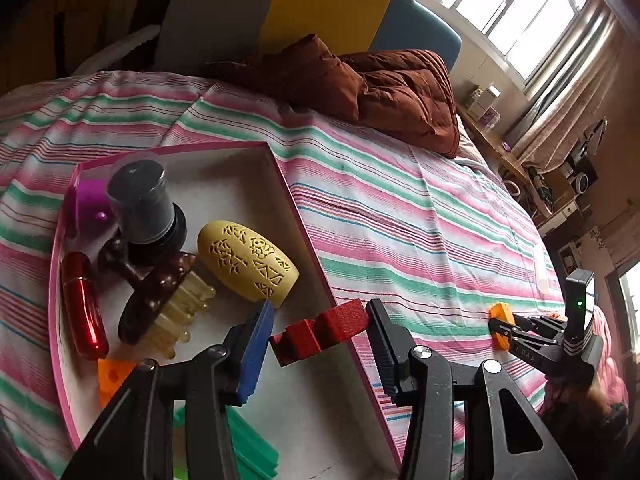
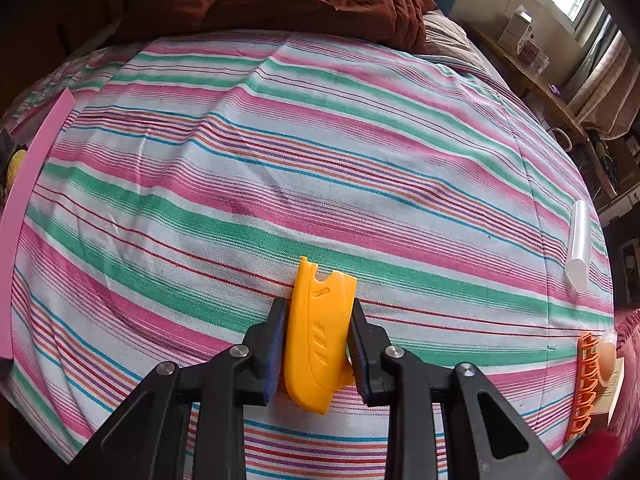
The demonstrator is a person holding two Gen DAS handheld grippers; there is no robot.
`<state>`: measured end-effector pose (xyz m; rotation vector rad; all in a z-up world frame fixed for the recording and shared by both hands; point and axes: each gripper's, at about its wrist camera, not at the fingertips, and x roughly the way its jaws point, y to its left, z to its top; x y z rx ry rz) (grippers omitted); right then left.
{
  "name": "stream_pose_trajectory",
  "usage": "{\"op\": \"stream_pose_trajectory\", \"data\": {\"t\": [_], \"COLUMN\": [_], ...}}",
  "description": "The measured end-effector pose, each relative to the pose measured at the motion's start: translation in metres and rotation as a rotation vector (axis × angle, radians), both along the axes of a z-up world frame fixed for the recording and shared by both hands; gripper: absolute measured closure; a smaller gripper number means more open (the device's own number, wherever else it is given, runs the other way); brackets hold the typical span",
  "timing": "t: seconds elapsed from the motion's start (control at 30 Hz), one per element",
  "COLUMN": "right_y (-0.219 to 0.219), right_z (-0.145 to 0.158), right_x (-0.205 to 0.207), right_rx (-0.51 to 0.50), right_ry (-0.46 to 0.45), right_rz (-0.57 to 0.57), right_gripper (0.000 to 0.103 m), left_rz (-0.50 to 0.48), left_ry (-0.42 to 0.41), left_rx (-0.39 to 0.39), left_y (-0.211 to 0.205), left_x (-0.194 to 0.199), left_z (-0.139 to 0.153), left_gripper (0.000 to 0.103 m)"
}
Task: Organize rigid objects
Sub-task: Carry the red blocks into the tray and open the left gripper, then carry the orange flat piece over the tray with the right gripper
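My left gripper [image 1: 320, 314] is shut on a red stepped block [image 1: 320, 330], held above the right wall of a pink-rimmed white box [image 1: 276, 160] on the bed. Inside the box lie a yellow carved oval [image 1: 248, 264], a black-capped jar [image 1: 140, 200], a red tube [image 1: 82, 308], a brown bristle brush [image 1: 160, 300], an orange cheese wedge [image 1: 114, 376] and a green piece [image 1: 248, 448]. My right gripper [image 2: 318, 308] is shut on an orange plastic cutter [image 2: 316, 340], low over the striped sheet. The left wrist view shows that gripper [image 1: 502, 330] at the right.
The striped sheet [image 2: 280, 184] covers the bed, with a brown blanket [image 1: 380, 84] bunched at its far end. A clear tube [image 2: 578, 244] and an orange slotted rack [image 2: 586, 384] lie near the bed's right edge. The box's pink edge [image 2: 24, 216] shows far left.
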<state>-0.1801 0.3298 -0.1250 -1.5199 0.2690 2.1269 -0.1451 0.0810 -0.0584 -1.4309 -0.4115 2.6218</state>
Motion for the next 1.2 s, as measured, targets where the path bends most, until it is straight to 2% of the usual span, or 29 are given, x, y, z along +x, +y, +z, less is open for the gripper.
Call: {"op": "stream_pose_trajectory", "data": {"t": [0.2,0.3,0.5,0.67,0.83,1.03,1.2], "right_y": [0.001,0.001,0.001,0.001,0.002,0.001,0.0], "right_z": [0.0,0.0,0.0,0.0,0.0,0.0,0.0], "right_x": [-0.001,-0.001,-0.001,-0.001,-0.001,0.0,0.0], "right_rx": [-0.005,-0.005,-0.005,-0.006,-0.004,-0.002,0.006], "right_ry": [0.002,0.002,0.002,0.003,0.001,0.001,-0.002], "right_rz": [-0.001,-0.002,-0.002,-0.002,-0.005,-0.004,0.003], "right_gripper": [0.074,0.074,0.074,0.074,0.074,0.074,0.074], "left_rz": [-0.093,-0.1,-0.095,-0.092,-0.061,-0.022,0.038], "left_ry": [-0.035,-0.043,-0.072,-0.065,-0.064,-0.003,0.114], "left_rx": [-0.1,-0.132,-0.153,-0.153,-0.143,-0.138,-0.234], "left_y": [0.006,0.004,-0.002,-0.003,-0.005,-0.008,-0.003], "left_x": [-0.009,-0.009,-0.015,-0.014,-0.013,-0.001,0.025], "left_z": [-0.014,-0.02,-0.031,-0.033,-0.028,-0.007,0.026], "left_gripper": [0.055,0.054,0.054,0.054,0.049,0.048,0.043]}}
